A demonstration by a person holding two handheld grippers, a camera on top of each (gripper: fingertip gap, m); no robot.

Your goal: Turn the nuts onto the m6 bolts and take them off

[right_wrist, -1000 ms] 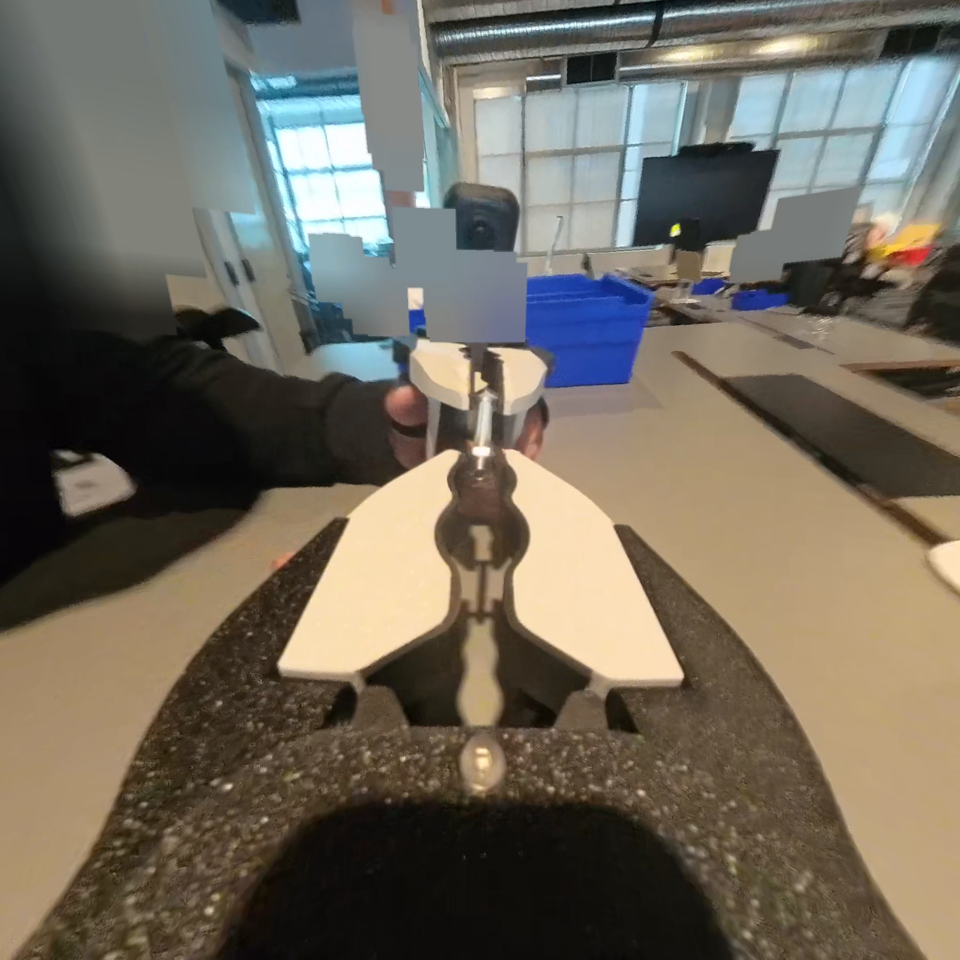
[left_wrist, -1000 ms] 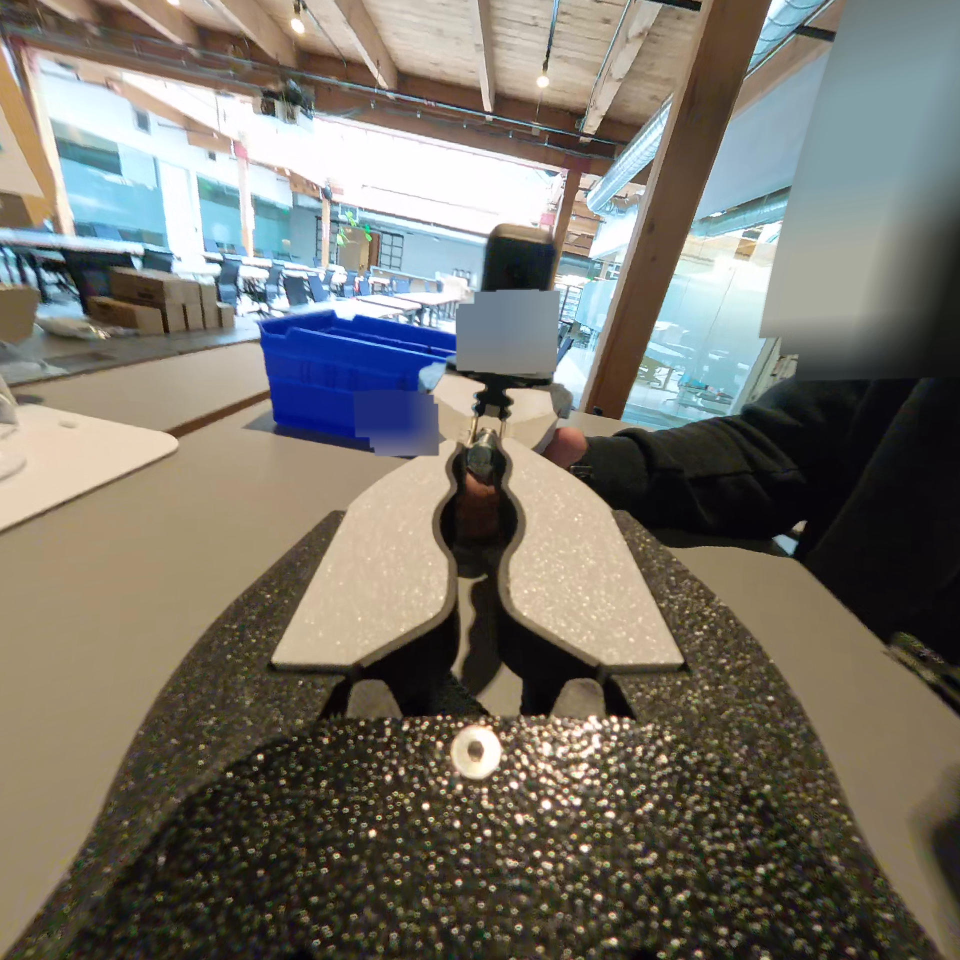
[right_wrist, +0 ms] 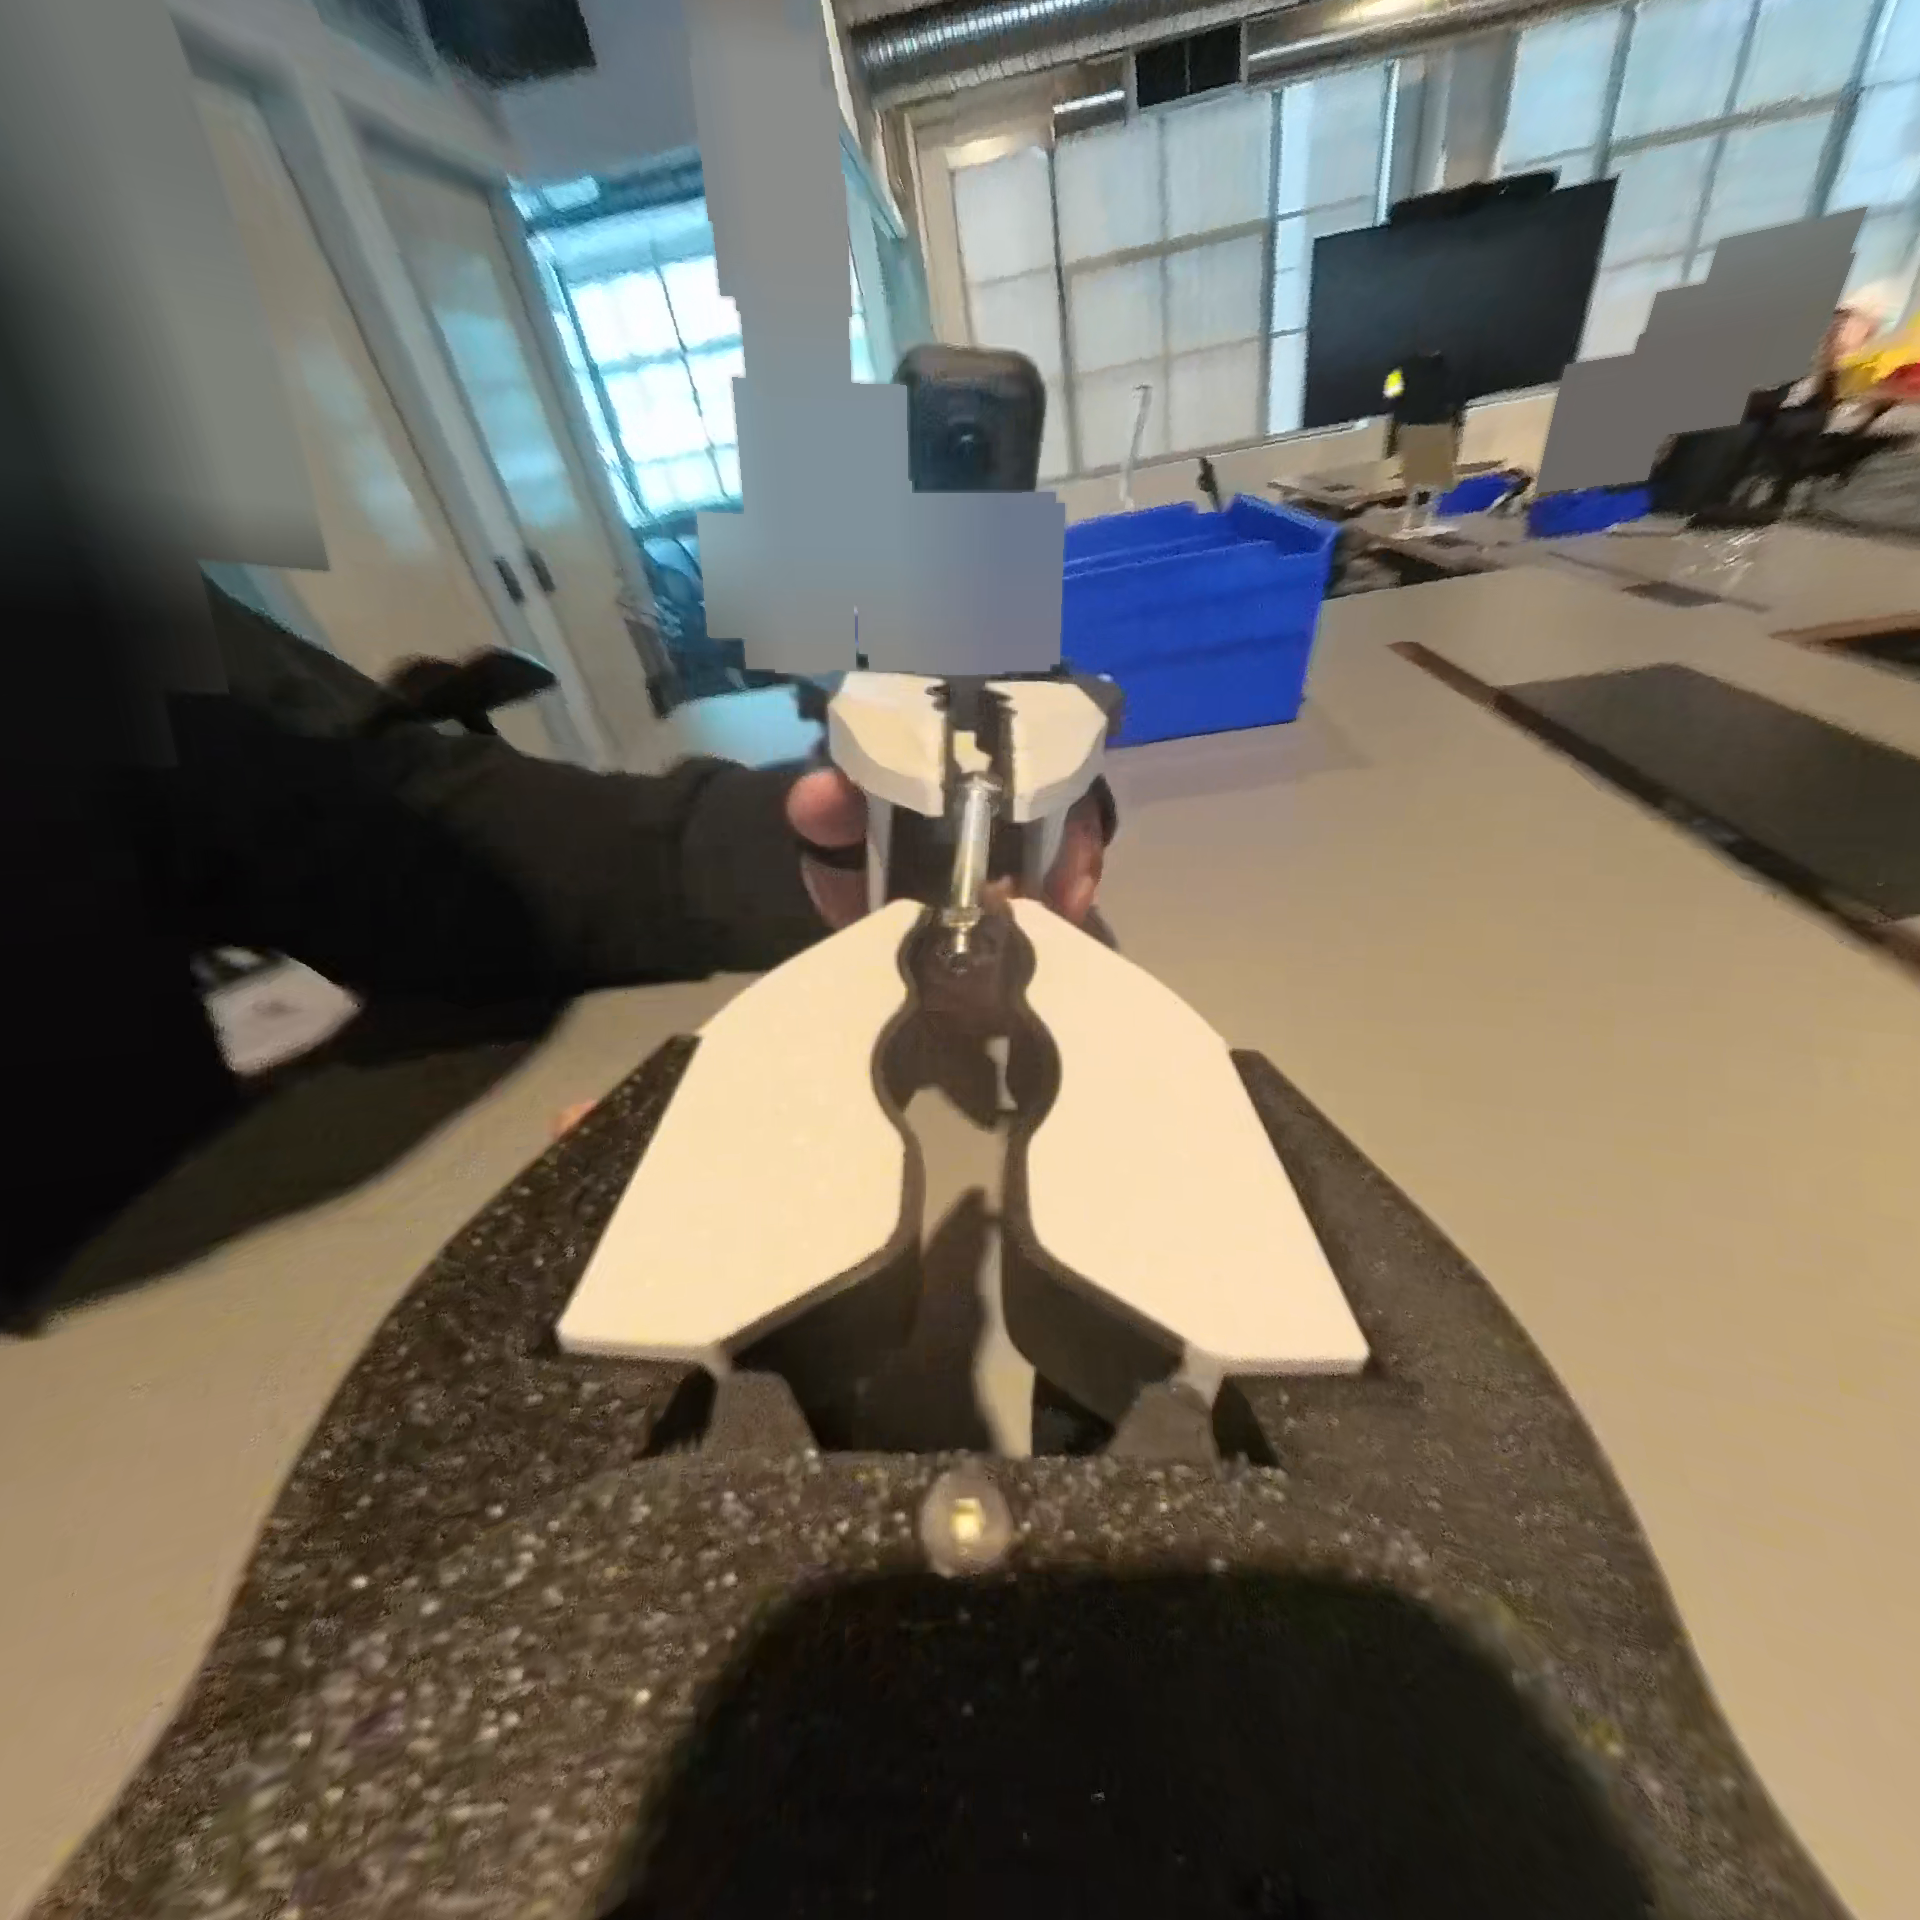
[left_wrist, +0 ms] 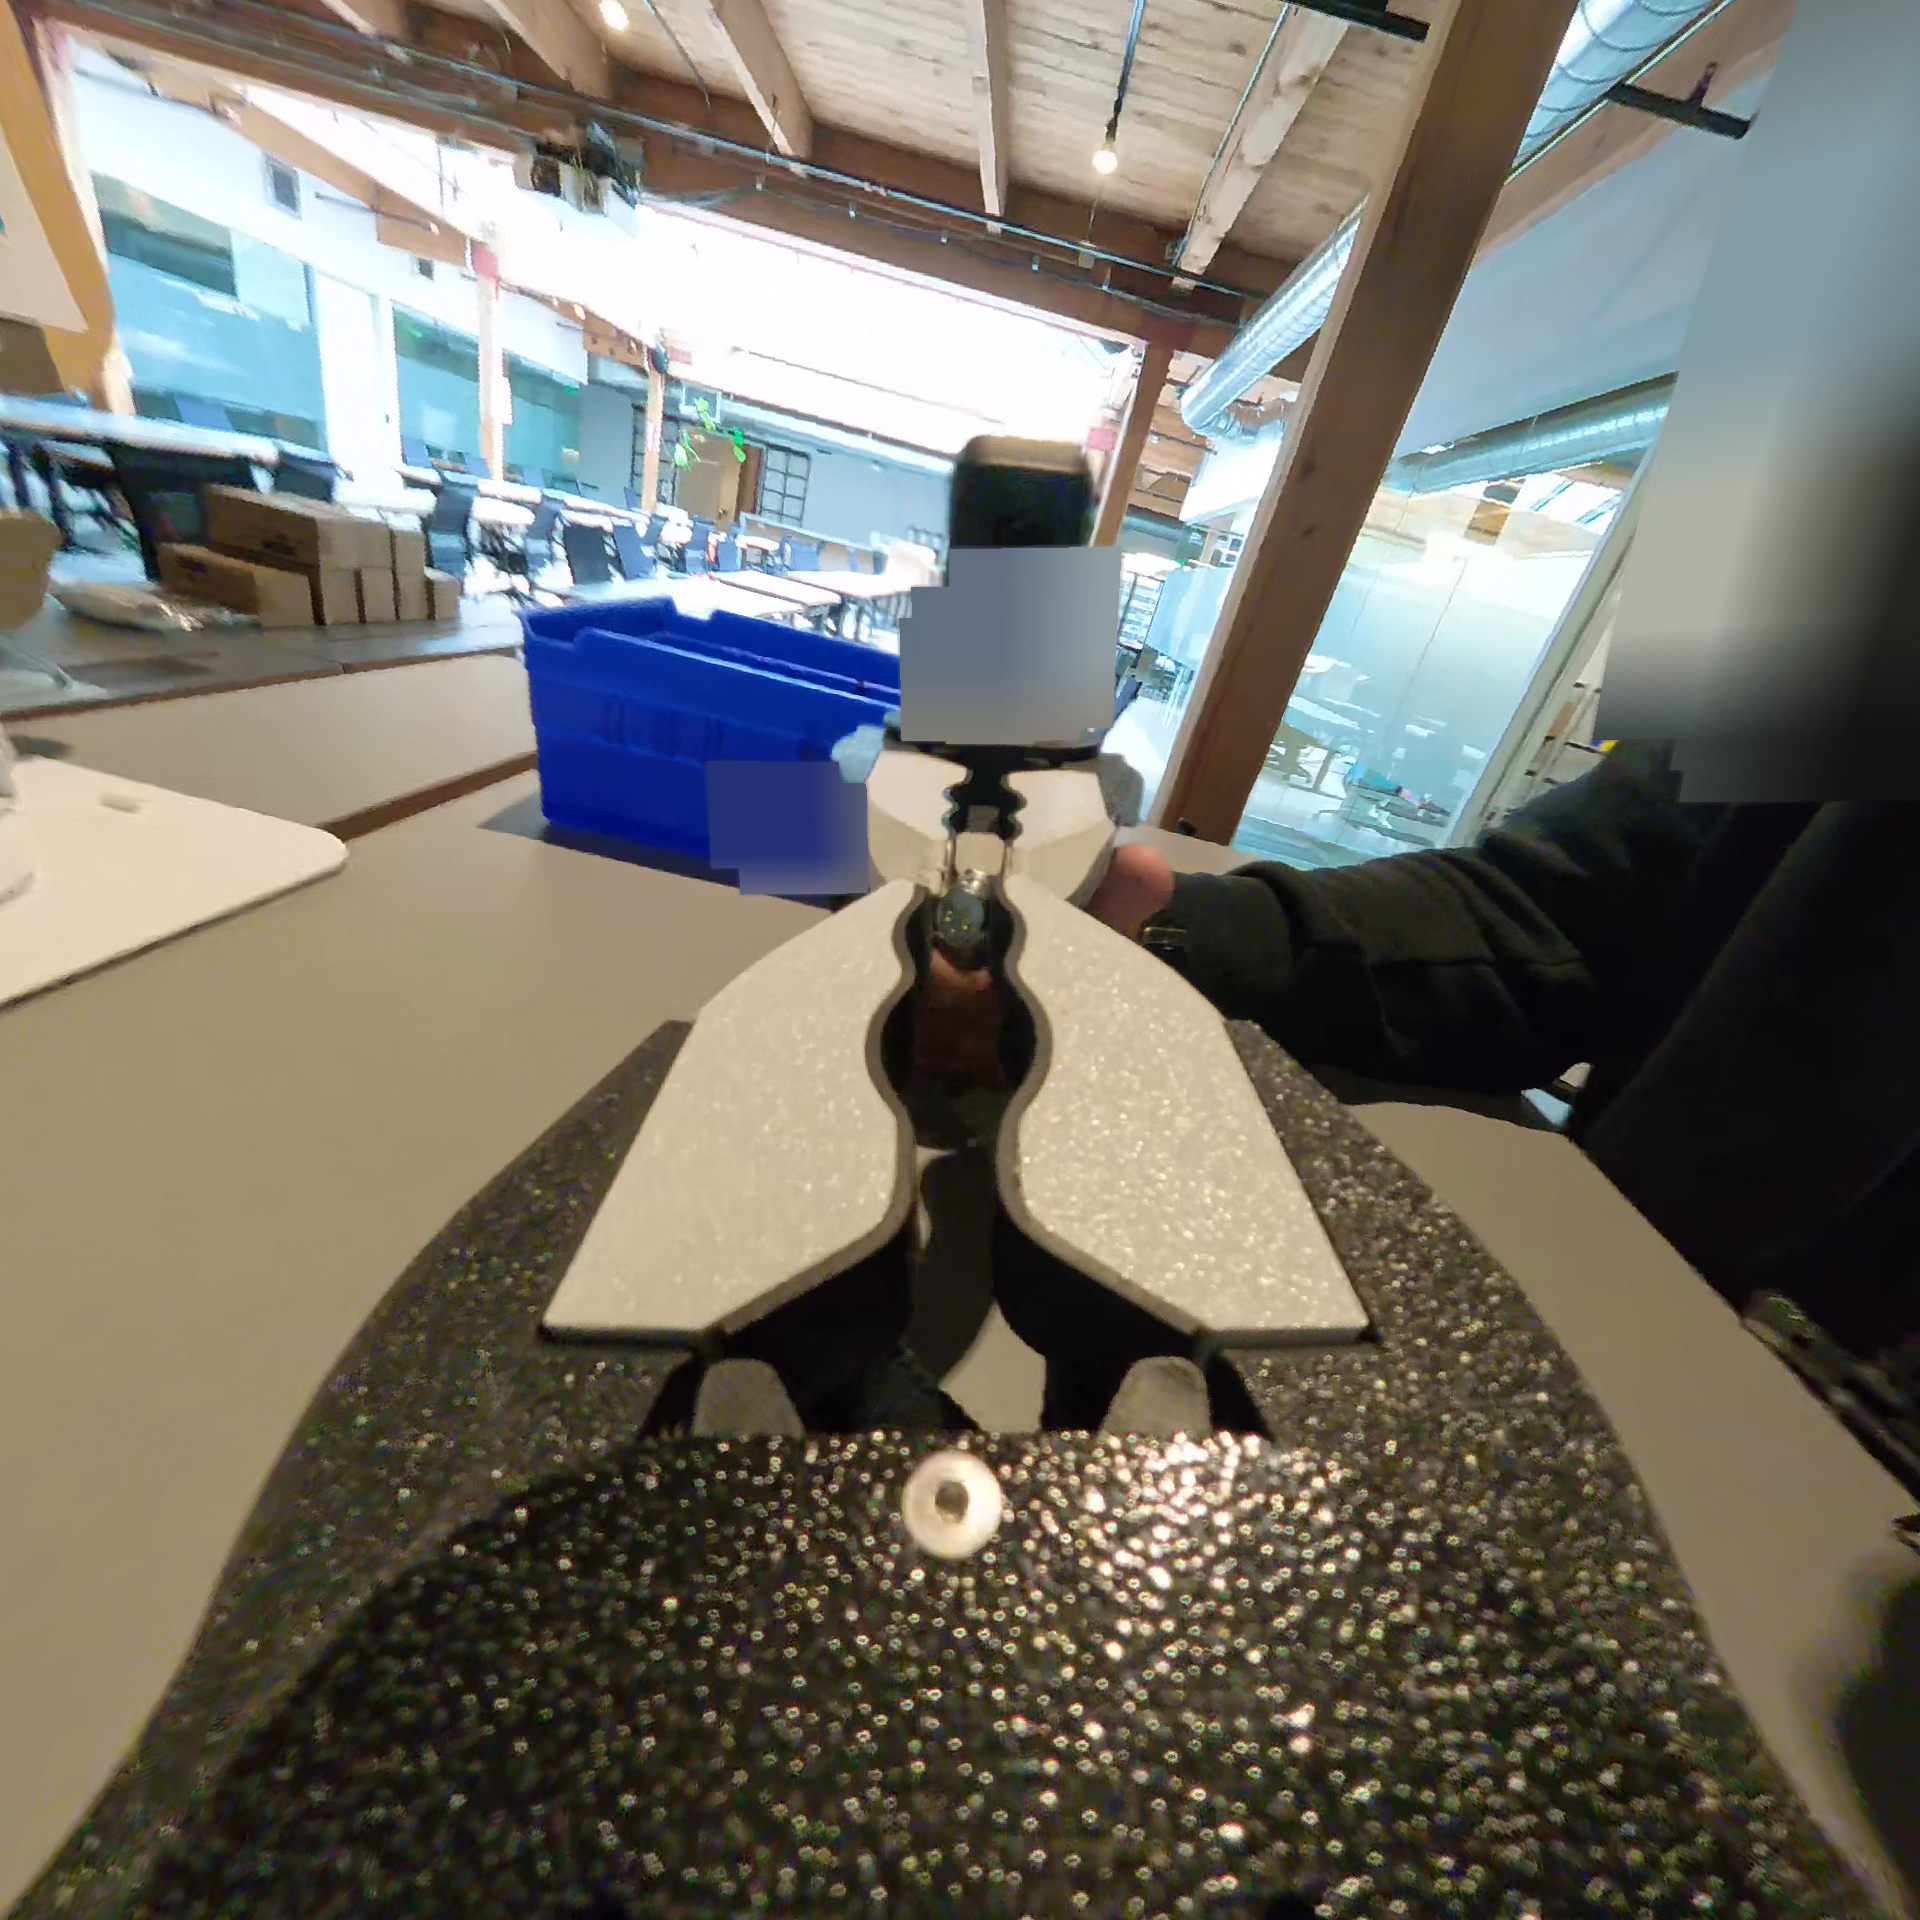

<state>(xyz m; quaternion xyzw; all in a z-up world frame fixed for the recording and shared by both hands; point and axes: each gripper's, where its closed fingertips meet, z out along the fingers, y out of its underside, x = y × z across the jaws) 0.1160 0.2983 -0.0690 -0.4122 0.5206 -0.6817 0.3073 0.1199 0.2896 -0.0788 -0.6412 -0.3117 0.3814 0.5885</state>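
Nearest the left wrist camera lay the speckled black body of the left gripper (left_wrist: 961, 904), grainy and glittering, with one pale screw head set in its middle. Two flat, light grey fingers (left_wrist: 769, 1132) with wavy inner edges ran forward from it and drew close at their tips around a small shiny metal piece, the bolt (left_wrist: 964, 914), seen end-on; whether that piece was the head or a nut could not be told. The jaws stood narrow, clamped on it.

In the right wrist view the right gripper (right_wrist: 961, 930) had the same rough black body and two smooth white fingers (right_wrist: 790, 1143), their tips nearly together on the near end of the bolt (right_wrist: 971, 842). From there one slim, bright, cylindrical shaft ran away and up to the opposite gripper's white tips, so the bolt spanned the gap between the two tools above the table. A nut could not be made out for certain at the pinched end.

Behind each facing tool a hand (right_wrist: 821, 831) in a black sleeve (left_wrist: 1455, 966) gripped the handle. The table (left_wrist: 312, 1091) was matte grey and flat. Farther off stood a blue plastic bin (left_wrist: 665, 717), ribbed along its sides, with one wooden post (left_wrist: 1351, 416) rising beyond it
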